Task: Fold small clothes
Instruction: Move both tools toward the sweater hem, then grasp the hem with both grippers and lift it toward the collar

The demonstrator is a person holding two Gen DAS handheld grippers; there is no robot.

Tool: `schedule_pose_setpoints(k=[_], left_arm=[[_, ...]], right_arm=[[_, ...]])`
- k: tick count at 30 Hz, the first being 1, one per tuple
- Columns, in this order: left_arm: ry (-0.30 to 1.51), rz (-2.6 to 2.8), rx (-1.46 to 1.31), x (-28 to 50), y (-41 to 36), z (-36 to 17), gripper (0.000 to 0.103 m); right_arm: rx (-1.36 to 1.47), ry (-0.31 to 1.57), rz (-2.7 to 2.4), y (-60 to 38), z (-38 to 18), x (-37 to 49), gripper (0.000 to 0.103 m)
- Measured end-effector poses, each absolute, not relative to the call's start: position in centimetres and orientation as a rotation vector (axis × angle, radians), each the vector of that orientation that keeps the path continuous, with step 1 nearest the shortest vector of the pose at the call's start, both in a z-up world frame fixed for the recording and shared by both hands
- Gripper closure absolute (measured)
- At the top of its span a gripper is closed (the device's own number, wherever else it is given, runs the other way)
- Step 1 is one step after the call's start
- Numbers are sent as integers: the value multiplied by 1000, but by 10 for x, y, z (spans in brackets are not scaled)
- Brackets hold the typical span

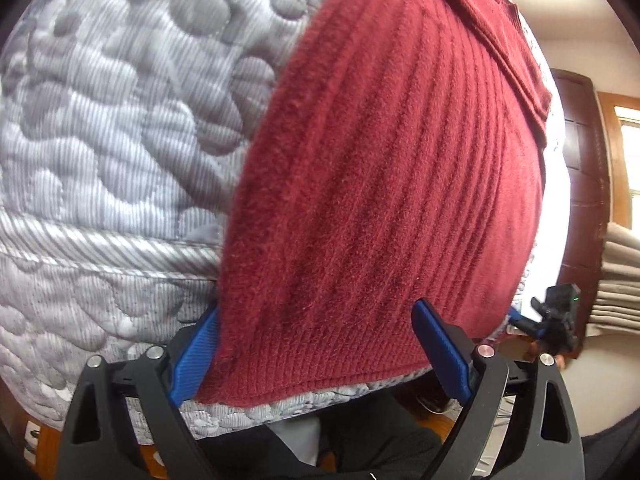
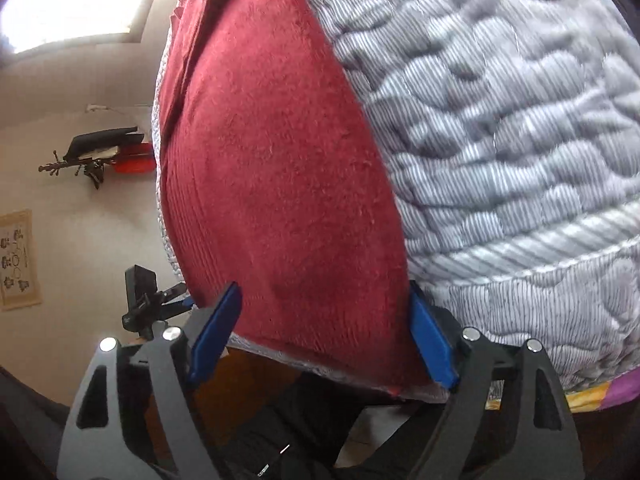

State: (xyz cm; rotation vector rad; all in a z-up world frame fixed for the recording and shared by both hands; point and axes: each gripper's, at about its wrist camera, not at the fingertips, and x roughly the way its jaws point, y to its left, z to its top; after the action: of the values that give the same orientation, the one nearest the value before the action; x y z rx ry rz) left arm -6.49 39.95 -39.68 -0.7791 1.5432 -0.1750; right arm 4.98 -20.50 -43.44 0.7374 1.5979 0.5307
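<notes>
A dark red ribbed knit garment (image 1: pixel 380 160) (image 2: pixel 272 160) lies flat on a grey quilted mattress (image 1: pixel 120 120) (image 2: pixel 500 120), its near hem reaching the mattress edge. My left gripper (image 1: pixel 316 312) is open, its blue fingers (image 1: pixel 196 356) straddling the hem's left corner. My right gripper (image 2: pixel 325 288) is also open, with its blue fingers (image 2: pixel 432 344) on either side of the hem's right corner. Each gripper shows small in the other's view: the right gripper (image 1: pixel 556 316) and the left gripper (image 2: pixel 140 300). The far end of the garment is folded over in a raised band.
The mattress edge with piped seam (image 1: pixel 100 240) drops off just in front of both grippers. A person's dark trousers (image 2: pixel 304 432) are below. A wooden door (image 1: pixel 580 160) and beige curtain (image 1: pixel 616 280) stand to one side, a tripod stand (image 2: pixel 92 156) and wall poster (image 2: pixel 16 260) to the other.
</notes>
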Motion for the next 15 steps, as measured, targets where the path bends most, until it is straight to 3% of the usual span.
schedule_pose_setpoints(k=[8,14,15], left_arm=[[1604,-273,-939,-79,415,-424,10],[1583,-270,-1073,-83,428,-435,11],[1581,-278,-1081,-84,428,-435,12]], right_arm=[[753,1653,675,-191,-453,40,35],[779,1677,671,-188,-464,26,51],[787,1687,679,-189,-464,19,60]])
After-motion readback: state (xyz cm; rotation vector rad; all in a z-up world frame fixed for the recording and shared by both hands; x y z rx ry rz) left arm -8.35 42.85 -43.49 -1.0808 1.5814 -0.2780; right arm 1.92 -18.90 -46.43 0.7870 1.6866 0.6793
